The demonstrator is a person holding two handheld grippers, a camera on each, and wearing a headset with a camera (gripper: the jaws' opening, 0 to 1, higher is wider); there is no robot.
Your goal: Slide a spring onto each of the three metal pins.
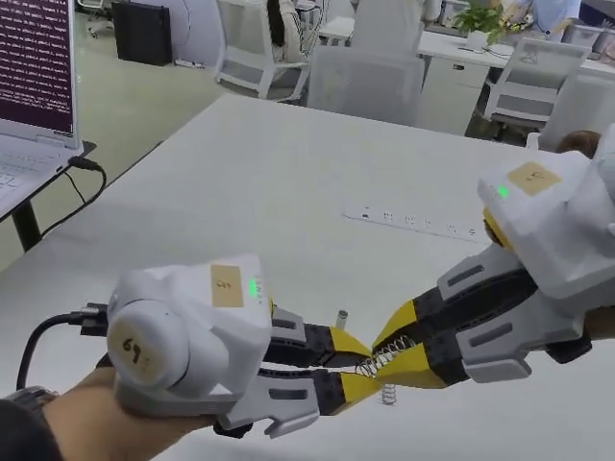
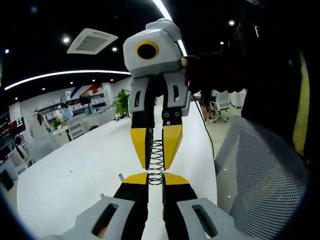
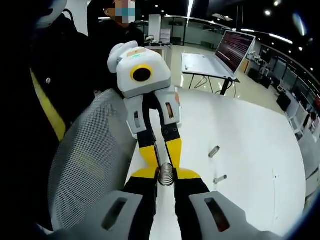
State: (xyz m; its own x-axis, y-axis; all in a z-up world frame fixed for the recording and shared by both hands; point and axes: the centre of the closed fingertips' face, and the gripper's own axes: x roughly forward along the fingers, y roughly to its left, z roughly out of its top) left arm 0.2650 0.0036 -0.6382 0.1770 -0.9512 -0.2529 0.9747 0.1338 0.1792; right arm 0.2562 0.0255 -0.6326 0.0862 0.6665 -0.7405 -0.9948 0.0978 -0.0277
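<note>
Head view: a loose spring [image 1: 388, 394] stands toward the near edge of the bench [image 1: 288, 173]. Just above it, my left gripper [image 1: 360, 367] and right gripper [image 1: 380, 361] meet tip to tip, both pinched on one spring [image 1: 390, 352]. A metal pin [image 1: 341, 319] stands upright behind, and a power strip [image 1: 413, 223] lies toward the far right edge.

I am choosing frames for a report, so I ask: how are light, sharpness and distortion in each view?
Head view: bright, even light, faint shadows on the white table, little distortion, the spring clear. Left gripper view: strong fisheye, the ceiling light strip bends into an arc, the room is dim. Right gripper view: the same bending, the mesh chair back bulges.
</note>
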